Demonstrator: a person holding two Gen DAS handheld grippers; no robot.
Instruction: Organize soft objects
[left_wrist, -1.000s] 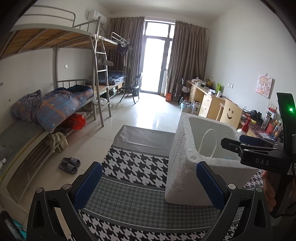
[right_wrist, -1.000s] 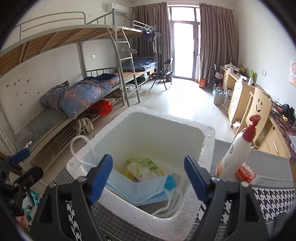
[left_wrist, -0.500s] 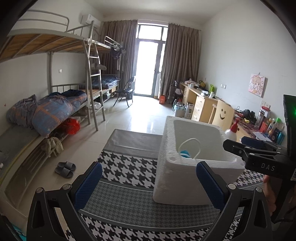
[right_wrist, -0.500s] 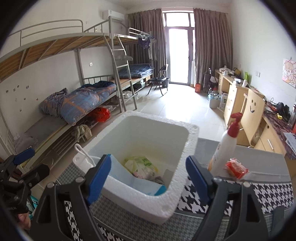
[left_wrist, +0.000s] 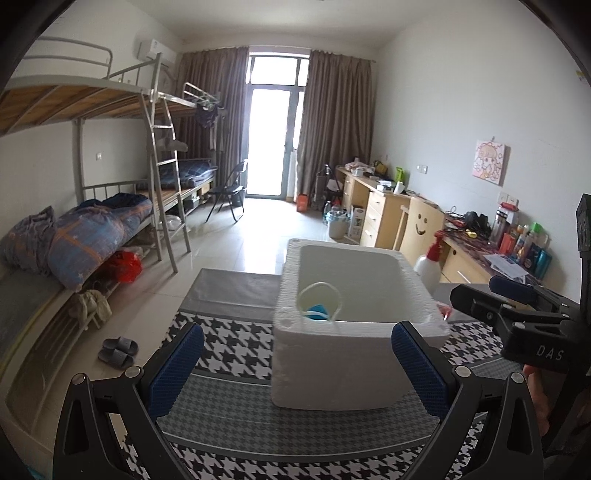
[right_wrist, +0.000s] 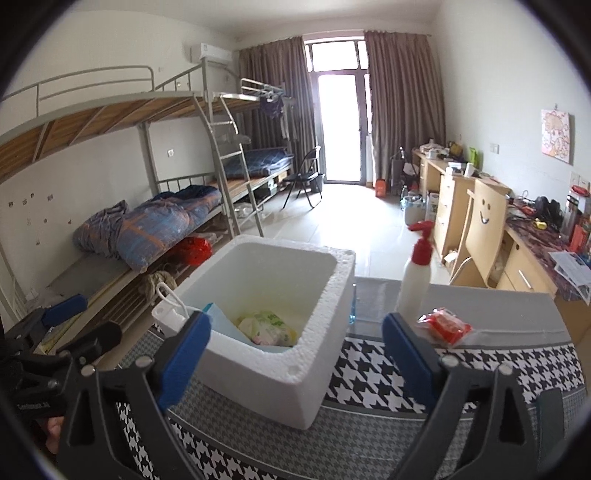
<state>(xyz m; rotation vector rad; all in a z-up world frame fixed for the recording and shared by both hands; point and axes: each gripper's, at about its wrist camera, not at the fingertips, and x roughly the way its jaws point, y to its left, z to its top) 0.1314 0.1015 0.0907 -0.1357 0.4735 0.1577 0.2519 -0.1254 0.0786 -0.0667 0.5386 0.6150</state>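
One white foam box (right_wrist: 266, 317) sits on the houndstooth tablecloth (right_wrist: 388, 373). Inside it lie one blue face mask (right_wrist: 221, 323) and what looks like one green-printed wipes pack (right_wrist: 267, 326). At its 3 o'clock stand one pump bottle (right_wrist: 415, 280) and one red packet (right_wrist: 445, 326). The right gripper (right_wrist: 295, 354) has just been opening, empty; the left gripper (left_wrist: 297, 362) is spread wide, empty.

I see the foam box (right_wrist: 280, 332) on the table (right_wrist: 369, 435). Inside the box lie a mask (right_wrist: 221, 321) and a packet (right_wrist: 266, 326). Right of the box stands a pump bottle (right_wrist: 415, 284), with a small pouch (right_wrist: 445, 325) just beside it.
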